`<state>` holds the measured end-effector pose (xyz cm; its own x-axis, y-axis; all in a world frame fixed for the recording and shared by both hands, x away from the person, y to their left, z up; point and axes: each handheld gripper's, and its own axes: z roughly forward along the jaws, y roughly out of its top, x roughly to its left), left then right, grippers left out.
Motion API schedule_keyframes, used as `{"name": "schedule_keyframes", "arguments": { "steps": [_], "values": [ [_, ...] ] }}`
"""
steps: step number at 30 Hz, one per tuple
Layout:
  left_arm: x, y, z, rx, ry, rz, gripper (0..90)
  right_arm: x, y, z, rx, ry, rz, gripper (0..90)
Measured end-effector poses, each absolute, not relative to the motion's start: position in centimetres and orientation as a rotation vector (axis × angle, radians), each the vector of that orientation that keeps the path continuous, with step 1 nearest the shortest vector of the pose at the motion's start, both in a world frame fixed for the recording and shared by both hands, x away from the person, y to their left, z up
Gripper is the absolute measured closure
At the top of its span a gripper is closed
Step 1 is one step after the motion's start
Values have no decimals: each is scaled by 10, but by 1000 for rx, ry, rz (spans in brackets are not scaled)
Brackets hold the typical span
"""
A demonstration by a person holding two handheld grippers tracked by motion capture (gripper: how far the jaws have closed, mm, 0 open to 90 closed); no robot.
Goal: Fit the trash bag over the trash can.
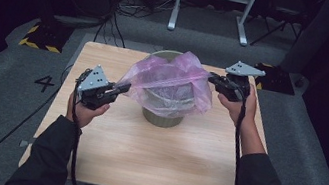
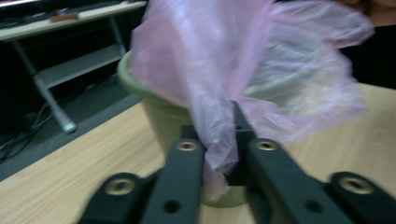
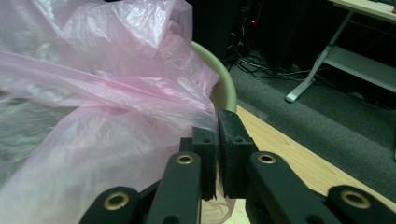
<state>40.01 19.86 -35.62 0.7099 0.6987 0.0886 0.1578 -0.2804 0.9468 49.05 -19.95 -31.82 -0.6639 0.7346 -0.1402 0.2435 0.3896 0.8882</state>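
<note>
Pink, thin plastic bag (image 1: 174,81) drapes over a green bin (image 1: 162,117) mid-worktop (image 1: 151,161), stretched between both tongs. Left tongs (image 1: 125,87) pinch its bunched edge, seen in the left gripper view; right tongs (image 1: 211,76) clamp its opposite edge.

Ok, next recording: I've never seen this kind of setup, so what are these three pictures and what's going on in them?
No robot here: a person holds a hand-held tool with two black jaws in each hand. The high view looks down on a light wooden table. The other two pictures come from cameras riding on each tool, looking along its jaws. On the table stands a pale green round plastic bin with a thin translucent pink plastic bag draped over its top. The left gripper pinches the bag's edge on one side; in the left gripper view the film runs between its jaws. The right gripper is shut on the opposite edge. The bag is stretched between them over the bin.
</note>
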Motion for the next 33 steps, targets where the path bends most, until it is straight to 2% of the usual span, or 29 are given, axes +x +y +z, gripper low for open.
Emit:
{"name": "schedule_keyframes", "arguments": {
  "steps": [1,2,3,4,5,8,11,17,20,22,25,26,28,30,33],
  "values": [
    [400,199,-356,1811,674,610,661,490,-200,-318,836,2128,1234,870],
    [402,198,-358,1809,710,612,661,492,-200,-319,847,2130,1237,873],
    [403,198,-359,1815,733,596,531,493,-201,-320,854,2133,1250,884],
    [396,197,-359,1811,724,550,327,492,-203,-320,856,2135,1274,891],
    [389,195,-358,1820,705,579,260,490,-203,-320,849,2134,1279,891],
    [369,187,-348,1834,625,608,204,481,-202,-314,790,2131,1287,884],
    [362,178,-331,1844,577,572,166,473,-196,-307,746,2128,1282,876],
    [365,157,-315,1912,565,636,172,461,-185,-299,669,2138,1287,839],
    [379,144,-315,1967,615,737,364,454,-180,-297,602,2174,1271,721],
    [384,144,-316,1968,610,724,534,451,-179,-297,571,2188,1264,588],
    [385,144,-319,1958,603,724,710,441,-184,-297,564,2170,1307,429],
    [385,143,-321,1951,606,735,710,441,-184,-297,564,2170,1307,429],
    [385,143,-323,1952,605,752,795,430,-190,-297,553,2151,1335,348],
    [384,143,-325,1946,604,750,868,415,-197,-298,526,2130,1340,310],
    [384,144,-325,1942,616,760,882,403,-205,-298,550,2094,1343,293]
  ]
}}
